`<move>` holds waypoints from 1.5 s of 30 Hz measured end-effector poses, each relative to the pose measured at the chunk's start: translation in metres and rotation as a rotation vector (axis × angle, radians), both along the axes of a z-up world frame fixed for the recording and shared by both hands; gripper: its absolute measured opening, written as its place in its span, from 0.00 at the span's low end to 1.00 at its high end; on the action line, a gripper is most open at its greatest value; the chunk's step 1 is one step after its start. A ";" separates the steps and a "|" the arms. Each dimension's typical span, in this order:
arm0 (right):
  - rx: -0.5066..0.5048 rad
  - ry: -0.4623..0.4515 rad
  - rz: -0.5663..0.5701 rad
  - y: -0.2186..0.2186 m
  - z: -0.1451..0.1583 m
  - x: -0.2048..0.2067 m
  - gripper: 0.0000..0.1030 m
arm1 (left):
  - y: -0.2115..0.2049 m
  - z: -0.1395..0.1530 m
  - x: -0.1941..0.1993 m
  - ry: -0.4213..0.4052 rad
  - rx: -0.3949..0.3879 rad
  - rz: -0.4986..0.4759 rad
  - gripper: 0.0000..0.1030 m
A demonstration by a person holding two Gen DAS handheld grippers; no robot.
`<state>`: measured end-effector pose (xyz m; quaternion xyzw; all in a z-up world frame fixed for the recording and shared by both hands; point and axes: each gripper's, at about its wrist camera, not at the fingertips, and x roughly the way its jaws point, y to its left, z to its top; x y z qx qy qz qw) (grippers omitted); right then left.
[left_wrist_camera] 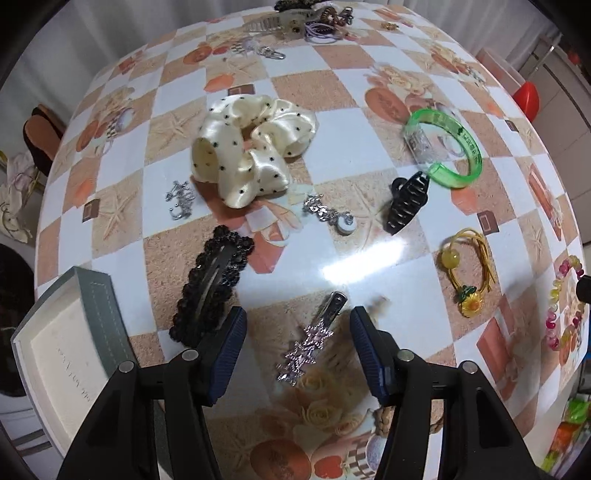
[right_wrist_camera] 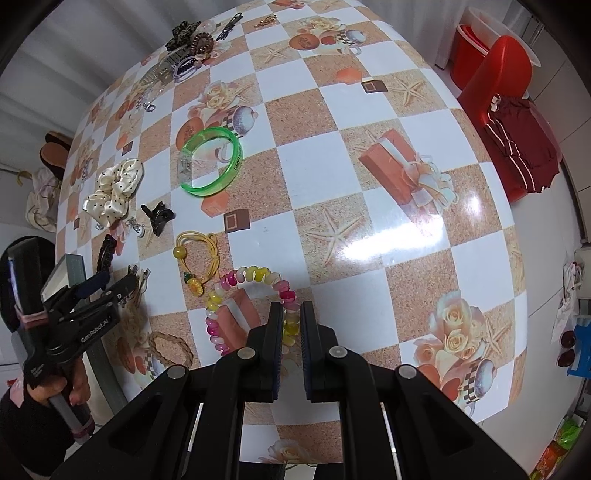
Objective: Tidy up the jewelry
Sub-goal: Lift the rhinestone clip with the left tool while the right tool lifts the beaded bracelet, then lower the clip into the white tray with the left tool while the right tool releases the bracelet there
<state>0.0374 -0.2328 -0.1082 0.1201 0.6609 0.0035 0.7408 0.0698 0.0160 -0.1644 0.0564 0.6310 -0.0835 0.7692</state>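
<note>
My left gripper [left_wrist_camera: 297,328] is open, its jaws on either side of a silver star hair clip [left_wrist_camera: 312,338] lying on the table. A black beaded snap clip [left_wrist_camera: 210,284] lies just to its left, by an open grey jewelry box [left_wrist_camera: 70,343]. My right gripper [right_wrist_camera: 291,314] is nearly shut, its tips at the near side of a pink-and-yellow spiral hair tie [right_wrist_camera: 243,302]; whether it pinches the tie is unclear. The left gripper also shows in the right wrist view [right_wrist_camera: 110,284].
On the checkered tablecloth [left_wrist_camera: 332,88] lie a cream dotted scrunchie [left_wrist_camera: 251,147], a green bangle [left_wrist_camera: 443,147], a black claw clip [left_wrist_camera: 406,201], silver earrings [left_wrist_camera: 181,199], a yellow flower hair tie [left_wrist_camera: 463,273] and a far pile of hair accessories [left_wrist_camera: 303,22]. A red chair [right_wrist_camera: 506,110] stands right.
</note>
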 end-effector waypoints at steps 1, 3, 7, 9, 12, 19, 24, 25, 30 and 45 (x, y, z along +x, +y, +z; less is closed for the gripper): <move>-0.001 0.000 0.000 -0.001 -0.001 0.000 0.10 | -0.002 0.000 0.001 -0.003 -0.012 -0.006 0.50; -0.002 0.001 0.000 0.000 -0.001 0.001 0.10 | -0.006 0.001 0.002 0.000 -0.016 -0.019 0.35; 0.000 0.000 0.006 0.002 0.000 0.003 0.10 | -0.010 0.003 0.003 0.005 -0.040 -0.031 0.22; 0.002 -0.004 0.011 0.005 0.001 0.004 0.10 | -0.007 0.007 0.003 0.005 -0.077 -0.004 0.22; 0.012 -0.011 0.023 0.010 0.004 0.006 0.10 | 0.002 0.016 0.003 0.002 -0.128 0.056 0.22; 0.035 -0.035 0.074 0.034 0.015 0.014 0.10 | 0.030 0.048 -0.016 -0.056 -0.171 0.126 0.22; 0.054 -0.058 0.140 0.068 0.025 0.023 0.10 | 0.062 0.068 -0.031 -0.100 -0.179 0.201 0.22; 0.060 -0.062 0.156 0.077 0.027 0.025 0.10 | 0.070 0.072 -0.033 -0.108 -0.178 0.218 0.22; 0.093 -0.084 0.249 0.130 0.035 0.033 0.10 | 0.115 0.088 -0.051 -0.155 -0.155 0.308 0.22; 0.161 -0.093 0.552 0.324 0.015 0.040 0.09 | 0.236 0.048 -0.087 -0.135 -0.039 0.554 0.22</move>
